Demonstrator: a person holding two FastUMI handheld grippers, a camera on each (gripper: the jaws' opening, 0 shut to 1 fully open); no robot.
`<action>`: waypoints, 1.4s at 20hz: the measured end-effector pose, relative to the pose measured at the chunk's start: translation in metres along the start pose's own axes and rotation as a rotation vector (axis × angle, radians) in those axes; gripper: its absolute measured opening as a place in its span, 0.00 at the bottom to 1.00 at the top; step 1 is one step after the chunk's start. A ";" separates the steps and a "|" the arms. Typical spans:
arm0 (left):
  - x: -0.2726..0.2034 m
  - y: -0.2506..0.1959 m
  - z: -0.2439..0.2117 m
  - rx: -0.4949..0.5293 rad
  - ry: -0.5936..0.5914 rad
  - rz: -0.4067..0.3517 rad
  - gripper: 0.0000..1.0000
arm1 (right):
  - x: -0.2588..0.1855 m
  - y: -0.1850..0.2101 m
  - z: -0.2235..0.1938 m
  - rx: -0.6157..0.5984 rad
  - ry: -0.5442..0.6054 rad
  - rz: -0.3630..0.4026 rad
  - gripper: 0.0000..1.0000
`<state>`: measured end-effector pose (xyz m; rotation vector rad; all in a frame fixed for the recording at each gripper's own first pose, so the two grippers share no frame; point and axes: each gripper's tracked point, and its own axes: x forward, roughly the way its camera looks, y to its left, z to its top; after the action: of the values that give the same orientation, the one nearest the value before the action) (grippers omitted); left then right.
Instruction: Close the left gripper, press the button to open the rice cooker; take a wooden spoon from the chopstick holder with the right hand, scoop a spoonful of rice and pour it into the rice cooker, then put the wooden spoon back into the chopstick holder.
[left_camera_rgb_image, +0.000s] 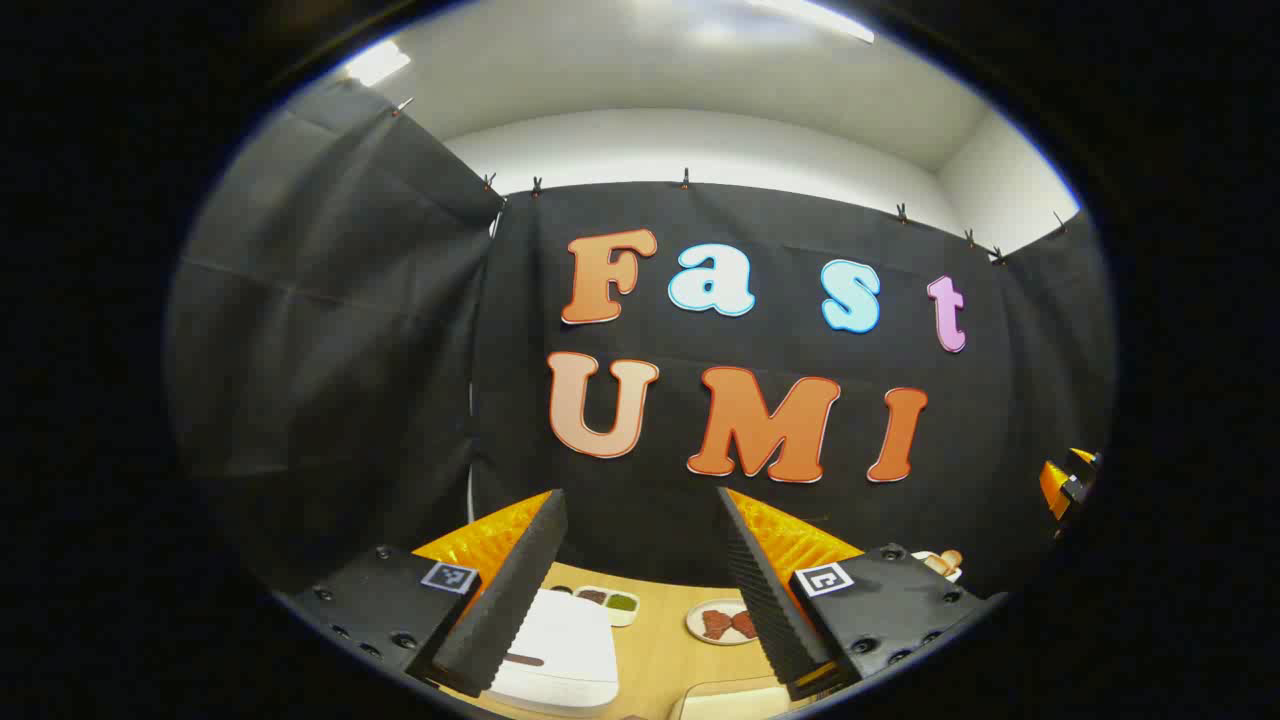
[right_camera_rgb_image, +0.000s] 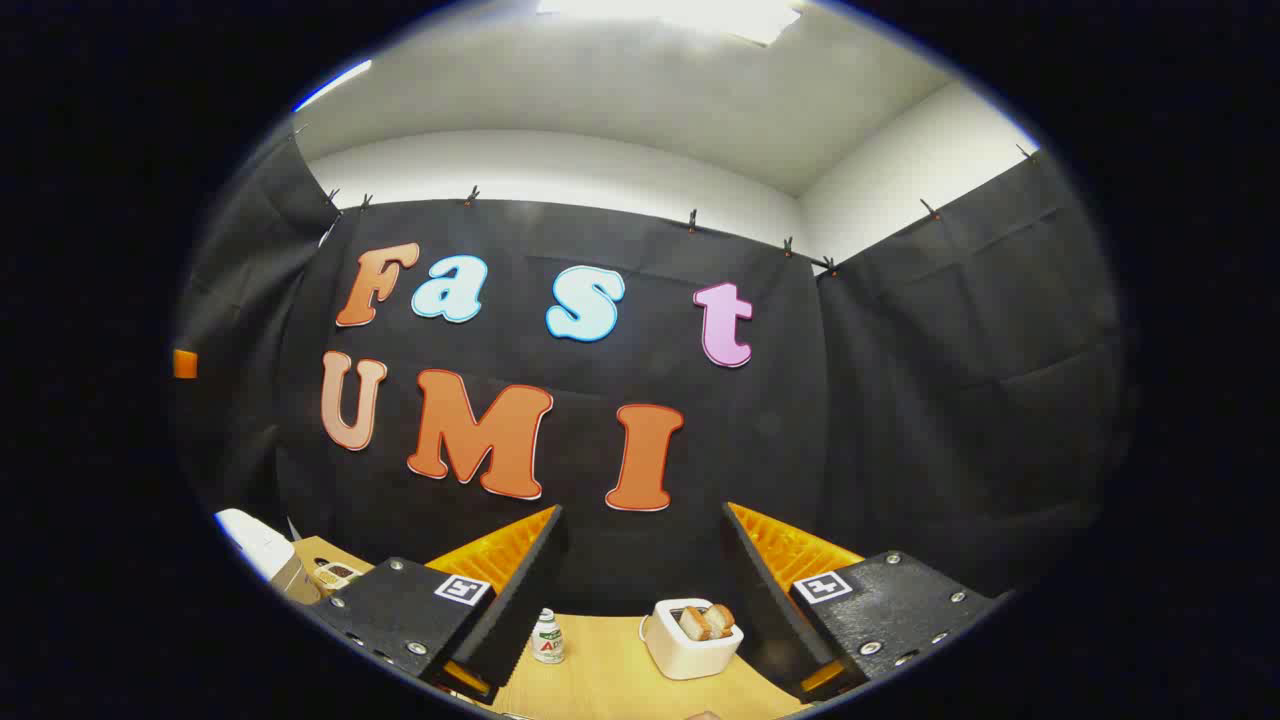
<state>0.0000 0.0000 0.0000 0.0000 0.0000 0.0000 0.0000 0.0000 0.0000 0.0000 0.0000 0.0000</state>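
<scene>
Left gripper view has the left gripper (left_camera_rgb_image: 640, 590) spread wide and holding nothing, the white rice cooker (left_camera_rgb_image: 555, 650) low on the tabletop (left_camera_rgb_image: 660, 650) at seven o'clock beneath its left finger, while the right gripper (right_camera_rgb_image: 640, 595) gapes likewise.

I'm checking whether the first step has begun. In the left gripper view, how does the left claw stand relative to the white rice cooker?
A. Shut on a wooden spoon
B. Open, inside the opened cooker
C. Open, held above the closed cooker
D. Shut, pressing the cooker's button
C: the left claw has its fingers spread wide with nothing between them, and the white rice cooker lies below with its lid down.
</scene>
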 end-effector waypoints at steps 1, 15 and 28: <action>-0.005 -0.004 0.005 0.011 -0.014 0.008 0.99 | 0.001 0.004 -0.005 -0.002 0.012 0.017 0.94; -0.052 -0.046 0.032 0.079 -0.066 0.031 1.00 | -0.002 -0.004 0.003 0.045 -0.011 0.135 0.96; -0.022 0.022 0.029 0.123 -0.014 0.039 0.06 | -0.016 0.018 -0.005 0.020 0.034 0.033 0.95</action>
<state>-0.0216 0.0218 0.0293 0.1229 -0.0136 0.0390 -0.0163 0.0182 -0.0046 0.0199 0.0344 0.0333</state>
